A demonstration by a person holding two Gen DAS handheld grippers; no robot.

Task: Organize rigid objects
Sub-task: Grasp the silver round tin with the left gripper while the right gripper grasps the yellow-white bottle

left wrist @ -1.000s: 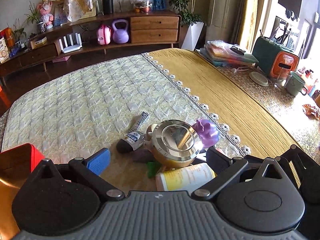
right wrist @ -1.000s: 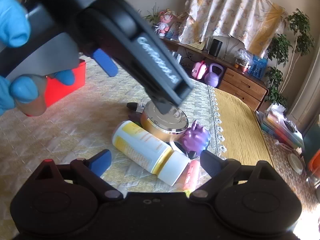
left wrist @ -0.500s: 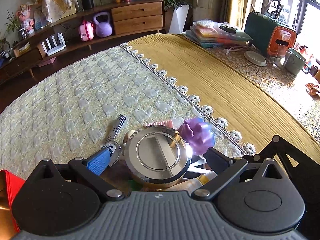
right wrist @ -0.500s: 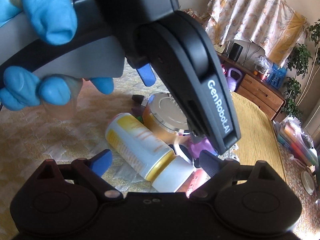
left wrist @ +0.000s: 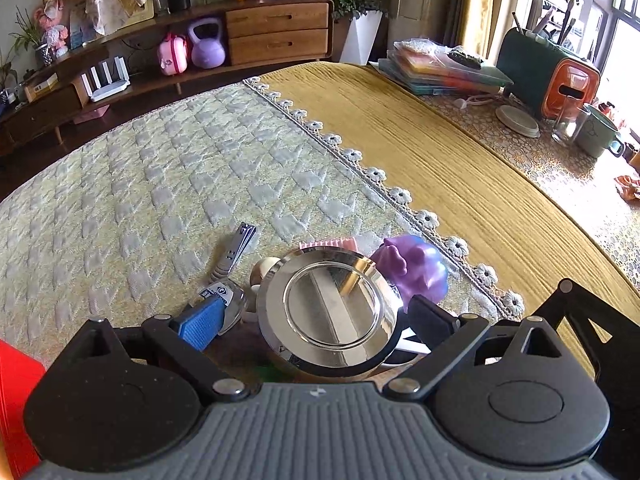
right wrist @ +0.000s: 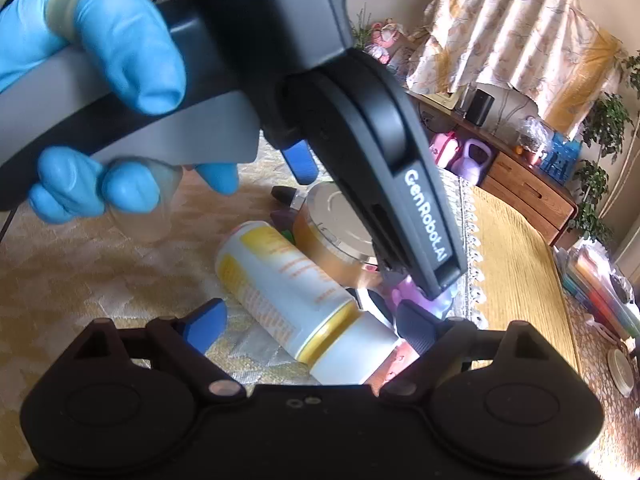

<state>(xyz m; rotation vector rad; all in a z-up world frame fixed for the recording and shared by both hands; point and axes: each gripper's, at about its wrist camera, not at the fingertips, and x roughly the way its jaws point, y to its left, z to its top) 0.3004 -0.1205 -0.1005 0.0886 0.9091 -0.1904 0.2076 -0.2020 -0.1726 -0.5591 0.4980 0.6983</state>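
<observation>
A round tin with a shiny silver lid [left wrist: 330, 312] and gold sides [right wrist: 340, 240] sits in a pile on the quilted cloth. My left gripper [left wrist: 316, 320] is open, its fingers on either side of the tin without touching it. Around the tin lie a purple toy figure [left wrist: 416, 266], a nail clipper [left wrist: 236, 248], a pink comb [left wrist: 328, 245] and a small dark tube [right wrist: 285, 194]. My right gripper [right wrist: 310, 326] is open over a white and yellow bottle [right wrist: 296, 292] lying on its side. The left gripper body [right wrist: 360, 128] fills the upper right wrist view.
A red box [left wrist: 16, 392] stands at the left edge. A lace trim [left wrist: 400, 196] divides the quilted cloth from the yellow cloth [left wrist: 460, 184]. Books [left wrist: 440, 68], a green and orange case [left wrist: 548, 76], a green mug [left wrist: 598, 134] and a lid [left wrist: 518, 120] are far right.
My left gripper has dropped and moved forward, so the tin now sits between its open fingers. My right gripper has closed in on the white and yellow bottle.
</observation>
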